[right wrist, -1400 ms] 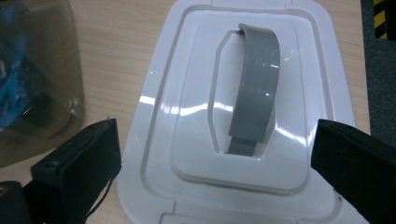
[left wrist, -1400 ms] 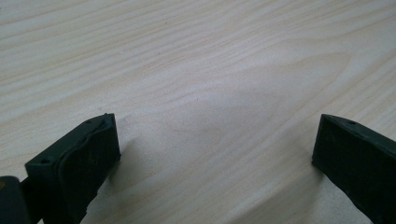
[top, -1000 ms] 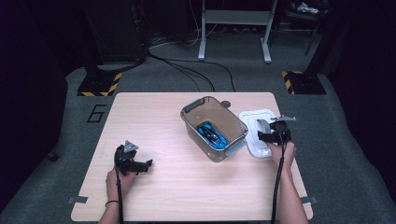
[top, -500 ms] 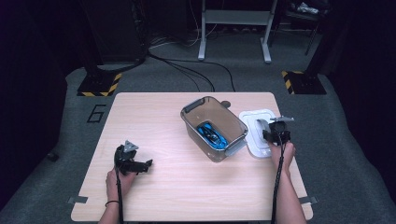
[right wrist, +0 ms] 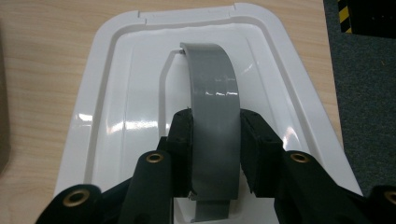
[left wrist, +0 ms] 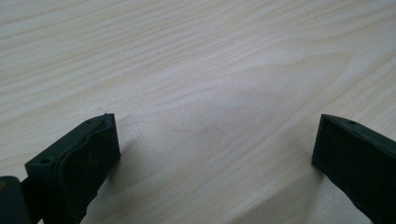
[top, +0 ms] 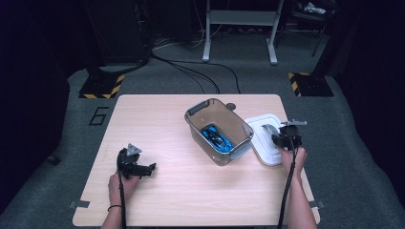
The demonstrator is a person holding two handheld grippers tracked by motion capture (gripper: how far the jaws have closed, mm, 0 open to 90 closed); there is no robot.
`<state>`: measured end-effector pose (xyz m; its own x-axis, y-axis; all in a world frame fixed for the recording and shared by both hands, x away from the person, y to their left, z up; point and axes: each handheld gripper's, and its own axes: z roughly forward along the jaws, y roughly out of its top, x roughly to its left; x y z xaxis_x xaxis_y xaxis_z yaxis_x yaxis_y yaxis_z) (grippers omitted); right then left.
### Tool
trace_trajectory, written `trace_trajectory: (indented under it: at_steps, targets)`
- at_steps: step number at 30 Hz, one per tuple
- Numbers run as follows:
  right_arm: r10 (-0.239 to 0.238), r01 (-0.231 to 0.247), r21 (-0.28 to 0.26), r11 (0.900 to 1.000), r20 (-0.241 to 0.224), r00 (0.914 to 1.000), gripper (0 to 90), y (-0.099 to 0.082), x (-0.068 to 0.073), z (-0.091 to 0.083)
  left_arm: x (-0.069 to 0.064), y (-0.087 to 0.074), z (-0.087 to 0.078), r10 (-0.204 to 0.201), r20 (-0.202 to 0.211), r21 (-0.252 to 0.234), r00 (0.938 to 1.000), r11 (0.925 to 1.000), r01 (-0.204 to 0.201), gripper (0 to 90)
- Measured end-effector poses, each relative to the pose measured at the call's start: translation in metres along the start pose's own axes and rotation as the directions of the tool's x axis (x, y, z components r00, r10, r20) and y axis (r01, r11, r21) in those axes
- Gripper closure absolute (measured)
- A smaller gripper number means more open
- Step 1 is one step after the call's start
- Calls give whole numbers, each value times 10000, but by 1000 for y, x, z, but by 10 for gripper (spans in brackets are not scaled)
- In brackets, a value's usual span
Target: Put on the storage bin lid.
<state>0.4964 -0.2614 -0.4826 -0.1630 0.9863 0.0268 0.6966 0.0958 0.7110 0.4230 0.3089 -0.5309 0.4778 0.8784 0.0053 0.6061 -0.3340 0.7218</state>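
Note:
A white lid [top: 263,137] [right wrist: 116,107] lies flat on the table right of a clear grey bin [top: 217,130] that holds a blue object [top: 216,137]. The lid has a curved grey handle [right wrist: 212,112] raised along its middle. My right gripper [top: 282,138] [right wrist: 215,154] is over the lid's near part; its jaws have just been closing and both pads now press on the handle's sides. My left gripper [top: 143,169] [left wrist: 210,154] rests low over bare wood at the table's front left, jaws wide apart with nothing between them.
The light wooden table [top: 157,124] has open room between the bin and the left gripper. Its right edge runs close beside the lid, with grey carpet [right wrist: 369,70] beyond it. A hazard-striped base [top: 98,88] and cables lie on the floor behind.
The right gripper's jaws have drawn in over the lid, and the hand has shifted only slightly. The left hand and gripper have not moved.

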Motion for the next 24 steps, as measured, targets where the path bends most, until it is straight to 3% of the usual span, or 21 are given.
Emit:
trace_trajectory:
  at_steps: [6, 12, 24]
  targets:
    - [18, -17, 69, 10000, -152, 9999, 671, -1, -3, -10, 0, 0, 0, 3, -2, 14, 10000, 10000, -3, 5]
    - [-272, 269, -94, 9996, -330, 9991, 670, 1, 0, -22, 0, 0, 0, 2, 2, 4, 10000, 10000, -2, 5]
    - [-748, 741, -301, 9968, -233, 9969, 670, 7, 7, -40, 0, 0, 0, 3, 3, 0, 10000, 10000, -3, 5]
